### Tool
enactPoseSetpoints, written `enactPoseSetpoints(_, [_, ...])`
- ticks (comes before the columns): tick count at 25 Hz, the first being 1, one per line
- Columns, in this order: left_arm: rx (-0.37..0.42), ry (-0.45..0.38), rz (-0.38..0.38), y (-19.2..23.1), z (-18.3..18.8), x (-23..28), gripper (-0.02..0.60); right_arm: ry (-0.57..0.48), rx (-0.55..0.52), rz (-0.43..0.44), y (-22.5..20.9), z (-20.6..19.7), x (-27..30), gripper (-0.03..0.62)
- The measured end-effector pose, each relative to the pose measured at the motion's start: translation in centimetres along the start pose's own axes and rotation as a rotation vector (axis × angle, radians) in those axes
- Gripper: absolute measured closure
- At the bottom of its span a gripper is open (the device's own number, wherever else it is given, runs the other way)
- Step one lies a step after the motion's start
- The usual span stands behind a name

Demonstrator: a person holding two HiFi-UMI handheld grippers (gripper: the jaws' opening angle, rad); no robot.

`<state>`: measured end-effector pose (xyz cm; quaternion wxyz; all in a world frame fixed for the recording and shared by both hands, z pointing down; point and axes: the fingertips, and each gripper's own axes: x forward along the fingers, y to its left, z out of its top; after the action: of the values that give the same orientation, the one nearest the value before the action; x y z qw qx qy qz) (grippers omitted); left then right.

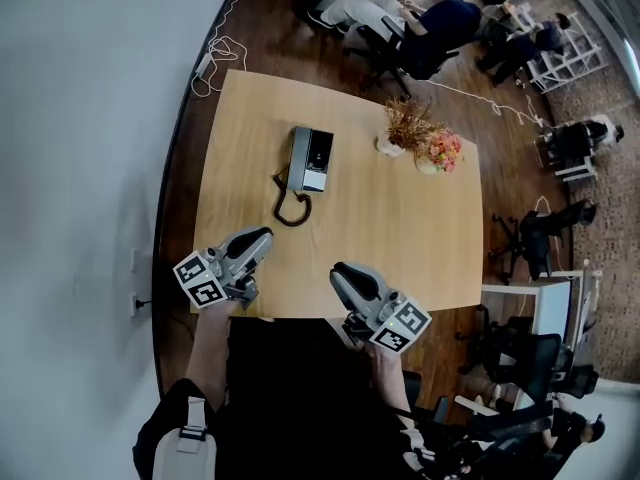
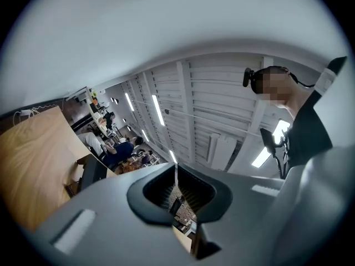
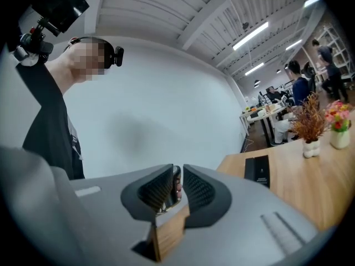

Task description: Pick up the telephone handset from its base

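The dark ribbed fingers [image 2: 161, 190] of the left gripper [image 1: 258, 238] are pressed together with nothing between them. The fingers [image 3: 158, 190] of the right gripper [image 1: 345, 273] stand almost together, only a narrow slit between the pads, and they hold nothing. Both grippers hang over the near edge of the light wooden desk [image 1: 400, 238], the left one by the near left corner, the right one about midway along that edge. The grey and black telephone [image 1: 309, 159] sits towards the far left of the desk, well apart from both grippers. Its grey handset [image 1: 297, 158] lies on the base along the left side, with the black coiled cord [image 1: 290, 206] looping towards the near edge. Two small vases of dried and pink flowers [image 1: 425, 140] stand near the far right corner.
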<state>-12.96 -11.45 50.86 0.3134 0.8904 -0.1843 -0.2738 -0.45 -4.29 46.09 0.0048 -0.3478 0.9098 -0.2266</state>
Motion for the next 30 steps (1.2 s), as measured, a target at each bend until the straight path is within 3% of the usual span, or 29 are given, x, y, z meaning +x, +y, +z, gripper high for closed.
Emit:
enactPoseSetpoints(5, [-0.003, 0.020, 0.012, 0.7, -0.3, 0.7, 0.468, 0.001, 0.014, -0.038, -0.5, -0.6, -0.7, 0.536])
enactPoseSetpoints(10, [0.041, 0.023, 0.026, 0.9, -0.1, 1.6, 0.370, -0.017, 0.030, 0.011, -1.8, -0.4, 0.4, 0.536])
enactPoseSetpoints(12, [0.065, 0.021, 0.030, 0.6, 0.0, 1.7, 0.374, -0.030, 0.036, 0.035, -2.1, -0.1, 0.7, 0.536])
enactPoseSetpoints(16, [0.050, 0.002, 0.011, -0.2, 0.2, 1.6, 0.567, -0.058, 0.049, 0.072, -2.5, 0.3, 0.9, 0.536])
enactPoseSetpoints(17, [0.047, 0.003, 0.017, -0.1, 0.2, 1.6, 0.578, -0.064, 0.057, 0.076, -2.8, 0.3, 0.9, 0.536])
enactPoseSetpoints(22, [0.058, 0.030, 0.075, 0.7, -0.5, 2.6, 0.578, -0.103, 0.096, 0.062, -5.0, 0.8, -0.9, 0.536])
enactPoseSetpoints(27, [0.069, 0.074, 0.070, 1.7, -1.3, 4.7, 0.578, -0.150, 0.112, 0.011, -7.7, 1.6, -3.6, 0.536])
enactPoseSetpoints(30, [0.091, 0.120, 0.104, 3.8, -1.5, 6.0, 0.568, -0.165, 0.122, -0.024, -8.8, 1.8, -5.0, 0.536])
